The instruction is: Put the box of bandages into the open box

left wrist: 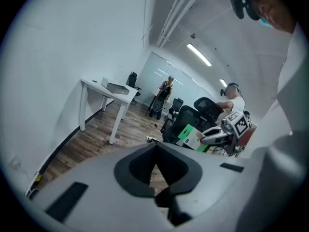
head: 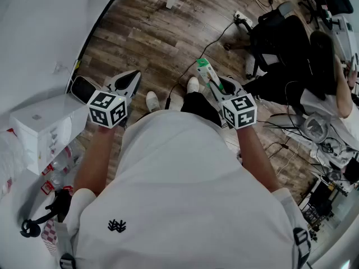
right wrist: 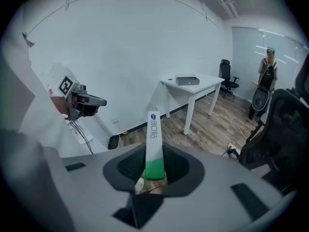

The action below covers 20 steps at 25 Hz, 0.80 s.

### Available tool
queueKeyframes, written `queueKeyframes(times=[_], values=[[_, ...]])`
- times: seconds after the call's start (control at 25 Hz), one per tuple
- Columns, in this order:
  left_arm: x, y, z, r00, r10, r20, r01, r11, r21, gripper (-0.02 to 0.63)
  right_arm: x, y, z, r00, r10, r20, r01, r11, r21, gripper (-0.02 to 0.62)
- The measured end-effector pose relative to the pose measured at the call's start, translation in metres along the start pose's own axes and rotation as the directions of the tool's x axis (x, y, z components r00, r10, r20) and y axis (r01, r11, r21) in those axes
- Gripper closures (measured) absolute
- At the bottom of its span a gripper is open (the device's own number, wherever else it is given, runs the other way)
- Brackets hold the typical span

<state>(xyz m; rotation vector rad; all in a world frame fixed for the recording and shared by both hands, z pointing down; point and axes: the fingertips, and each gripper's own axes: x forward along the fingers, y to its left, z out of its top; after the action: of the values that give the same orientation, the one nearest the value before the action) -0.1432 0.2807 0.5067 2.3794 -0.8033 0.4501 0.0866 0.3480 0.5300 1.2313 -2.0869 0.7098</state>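
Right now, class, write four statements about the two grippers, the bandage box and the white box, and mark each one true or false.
1. The right gripper grips a slim green-and-white cardboard bandage box between its fingers. True.
2. The left gripper also carries something. False: nothing sits between its fingers.
3. The bandage box already lies inside the white cardboard box. False: it is held over the brown wood-plank floor, apart from that box.
4. The white cardboard box stands at the person's left. True.
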Motion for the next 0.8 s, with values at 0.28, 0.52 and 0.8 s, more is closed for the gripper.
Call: queueKeyframes(times=[0.28, 0.52, 0.8], values=[[0.032, -0.013, 0.019, 1.000, -0.017, -0.005, 0.017, 1.000, 0.007, 0.603, 0.002, -0.026, 0.002, 1.000, 0.005, -0.004, -0.005, 1.000, 0.020, 0.505], [0.074, -0.023, 0.054, 1.000, 0.005, -0.024, -0.005, 1.000, 0.016, 0.602, 0.016, -0.068, 0.019, 0.998, 0.051, 0.021, -0.052, 0.998, 0.031, 0.505], [0.143, -0.034, 0.109, 0.999, 0.036, -0.022, -0.035, 0.999, 0.025, 0.602, 0.037, -0.145, 0.059, 0.995, 0.094, 0.035, -0.094, 0.996, 0.005, 0.503]])
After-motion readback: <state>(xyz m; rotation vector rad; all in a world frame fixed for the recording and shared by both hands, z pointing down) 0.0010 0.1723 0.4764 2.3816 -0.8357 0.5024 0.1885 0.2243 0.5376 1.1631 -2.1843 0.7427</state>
